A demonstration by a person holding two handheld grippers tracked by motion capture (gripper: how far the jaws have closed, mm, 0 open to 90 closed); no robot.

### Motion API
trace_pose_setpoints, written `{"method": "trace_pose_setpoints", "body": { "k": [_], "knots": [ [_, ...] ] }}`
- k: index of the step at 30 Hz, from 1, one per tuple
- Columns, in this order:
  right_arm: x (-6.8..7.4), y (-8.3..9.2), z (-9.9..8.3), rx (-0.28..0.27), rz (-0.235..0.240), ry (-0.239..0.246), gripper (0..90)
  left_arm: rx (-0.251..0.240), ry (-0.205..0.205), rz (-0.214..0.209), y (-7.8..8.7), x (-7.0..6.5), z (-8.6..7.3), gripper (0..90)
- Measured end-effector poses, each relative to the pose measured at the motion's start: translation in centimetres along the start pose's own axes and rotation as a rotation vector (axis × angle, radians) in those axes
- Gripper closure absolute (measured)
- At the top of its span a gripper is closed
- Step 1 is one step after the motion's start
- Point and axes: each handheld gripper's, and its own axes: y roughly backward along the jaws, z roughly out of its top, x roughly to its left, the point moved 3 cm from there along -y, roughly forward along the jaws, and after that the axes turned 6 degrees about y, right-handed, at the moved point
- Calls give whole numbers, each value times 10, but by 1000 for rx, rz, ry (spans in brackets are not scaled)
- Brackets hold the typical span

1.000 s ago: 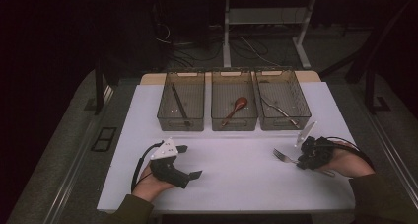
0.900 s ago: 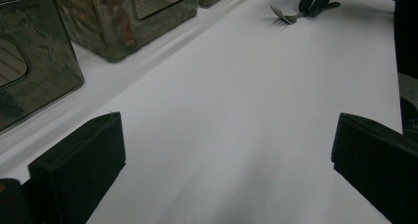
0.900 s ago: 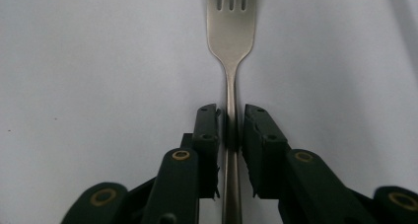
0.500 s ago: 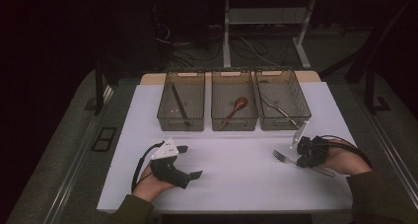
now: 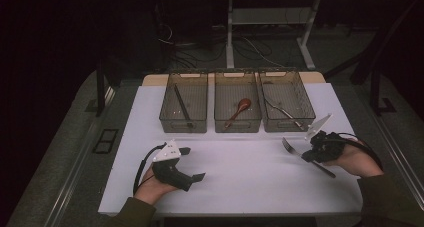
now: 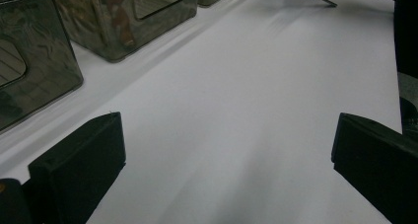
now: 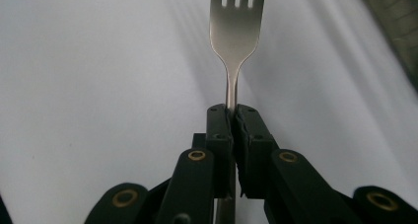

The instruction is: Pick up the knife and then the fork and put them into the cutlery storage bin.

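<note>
My right gripper (image 7: 230,116) has just closed on the fork (image 7: 235,31) by its neck, near the table's (image 5: 250,187) right edge. My left gripper (image 6: 224,150) rests wide open, empty, near the front edge.

Right hand-held gripper (image 5: 311,154) grips a fork (image 5: 295,151) — near the rightmost bin (image 5: 305,107).

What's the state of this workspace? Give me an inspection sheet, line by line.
Surface: white table, bare in the middle.
Job's things: fork clamped at its neck; three clear bins at the back.
Clutter: dark stick in left bin, wooden spoon in middle, metal utensil in right.
Grippers: right gripper shut on fork; left gripper open, nothing between its fingers.
Cables: one trails from each gripper.
Surroundings: dark floor, desk legs, wiring behind.
</note>
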Motion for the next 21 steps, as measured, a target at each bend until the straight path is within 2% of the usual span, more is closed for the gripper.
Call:
{"method": "trace_pose_setpoints", "body": {
  "k": [3, 8, 12, 15, 17, 21],
  "knots": [
    [-3, 8, -2, -84, -6, -85, 840, -1, -1, -1, 0, 0, 0, 0],
    [-13, 21, -10, -212, -34, -187, 840, 1, 0, -1, 0, 0, 0, 0],
    [-18, 28, -15, -299, -68, -232, 840, 1, 1, -1, 0, 0, 0, 0],
    [-21, 33, -17, -357, -101, -247, 840, 0, 0, 0, 0, 0, 0, 0],
    [-22, 36, -18, -392, -99, -261, 841, 1, 1, -1, -1, 0, 0, 0],
    [-24, 38, -19, -424, -123, -269, 840, 1, 0, -1, -1, 0, 0, 0]
  ]
}}
